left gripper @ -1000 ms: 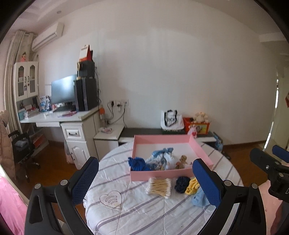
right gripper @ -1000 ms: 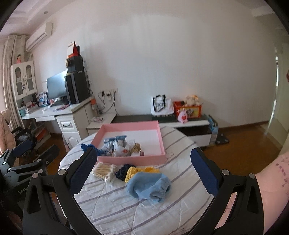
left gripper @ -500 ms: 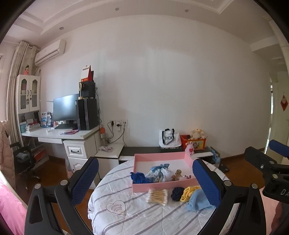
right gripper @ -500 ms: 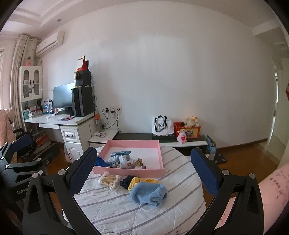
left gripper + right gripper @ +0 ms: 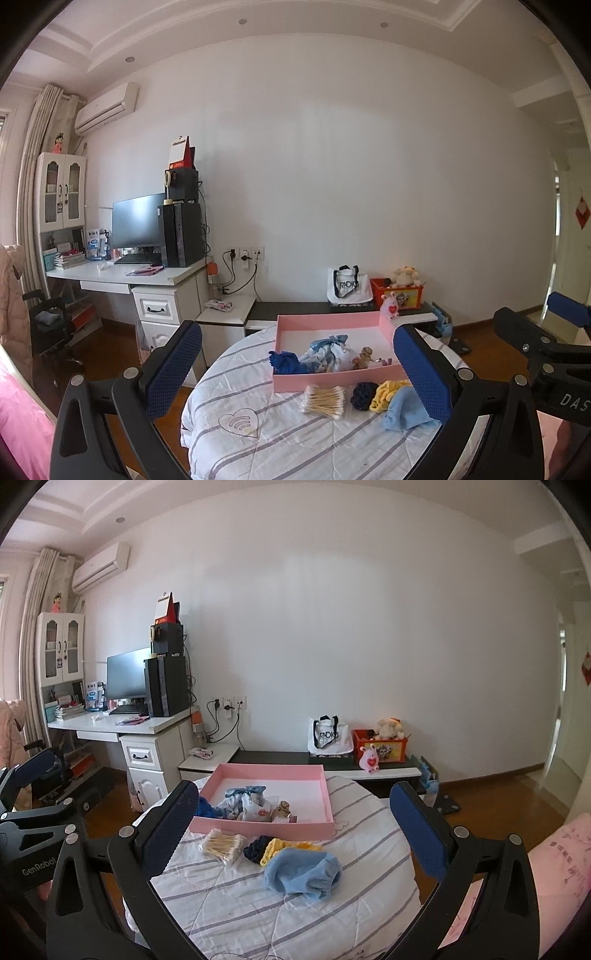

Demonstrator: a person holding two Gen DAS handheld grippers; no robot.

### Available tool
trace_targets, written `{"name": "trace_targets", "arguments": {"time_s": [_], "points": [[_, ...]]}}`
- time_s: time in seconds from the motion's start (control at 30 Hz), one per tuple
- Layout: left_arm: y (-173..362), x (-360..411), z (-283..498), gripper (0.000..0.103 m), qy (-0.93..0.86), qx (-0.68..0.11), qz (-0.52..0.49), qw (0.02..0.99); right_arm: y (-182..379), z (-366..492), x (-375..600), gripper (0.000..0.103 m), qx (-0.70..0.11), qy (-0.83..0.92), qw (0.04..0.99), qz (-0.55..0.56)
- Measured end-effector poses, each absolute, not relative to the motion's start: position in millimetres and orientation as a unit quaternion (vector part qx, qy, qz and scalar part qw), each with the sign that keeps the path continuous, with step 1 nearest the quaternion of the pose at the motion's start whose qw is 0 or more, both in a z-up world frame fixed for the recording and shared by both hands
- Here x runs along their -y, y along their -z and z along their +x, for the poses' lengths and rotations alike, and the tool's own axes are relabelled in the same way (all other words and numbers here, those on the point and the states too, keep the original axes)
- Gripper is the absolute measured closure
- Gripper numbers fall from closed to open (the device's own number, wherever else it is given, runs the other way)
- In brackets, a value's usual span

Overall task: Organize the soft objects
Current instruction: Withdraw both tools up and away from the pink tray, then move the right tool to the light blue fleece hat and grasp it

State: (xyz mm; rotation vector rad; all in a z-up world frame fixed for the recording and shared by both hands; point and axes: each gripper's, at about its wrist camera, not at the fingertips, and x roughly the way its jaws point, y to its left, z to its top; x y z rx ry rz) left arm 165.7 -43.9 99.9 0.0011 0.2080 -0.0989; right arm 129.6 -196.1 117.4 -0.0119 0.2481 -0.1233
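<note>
Both grippers hang in the air, well back from the round tabletop (image 5: 369, 856) with its striped cloth. The left gripper (image 5: 299, 373) has its jaws wide and holds nothing. The right gripper (image 5: 291, 830) has its jaws wide too, with nothing in them. The light blue cloth (image 5: 303, 873) lies on the tabletop, seen low between the right jaws but far from them. Touching it are a yellow knit piece (image 5: 275, 849) and a dark blue knit piece (image 5: 256, 847). A pack of cotton swabs (image 5: 223, 845) lies just beside those. Behind them is the pink tray (image 5: 317, 771) with more soft things inside
</note>
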Motion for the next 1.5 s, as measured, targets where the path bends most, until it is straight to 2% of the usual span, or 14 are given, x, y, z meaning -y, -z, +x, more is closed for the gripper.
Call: {"name": "trace_targets", "arguments": {"time_s": [0.87, 1.5], "points": [[-92.3, 44.9, 185.5, 0.0, 0.042, -0.129, -0.002, 0.991, -109.5, 138.3, 201.7, 0.0, -0.144, 0.076, 0.987, 0.0], [-60.7, 42.2, 252.6, 0.0, 0.031, -0.239, 0.002, 0.97, -43.9, 200.4, 216.9, 0.0, -0.27, 0.086, 0.958, 0.035]]}}
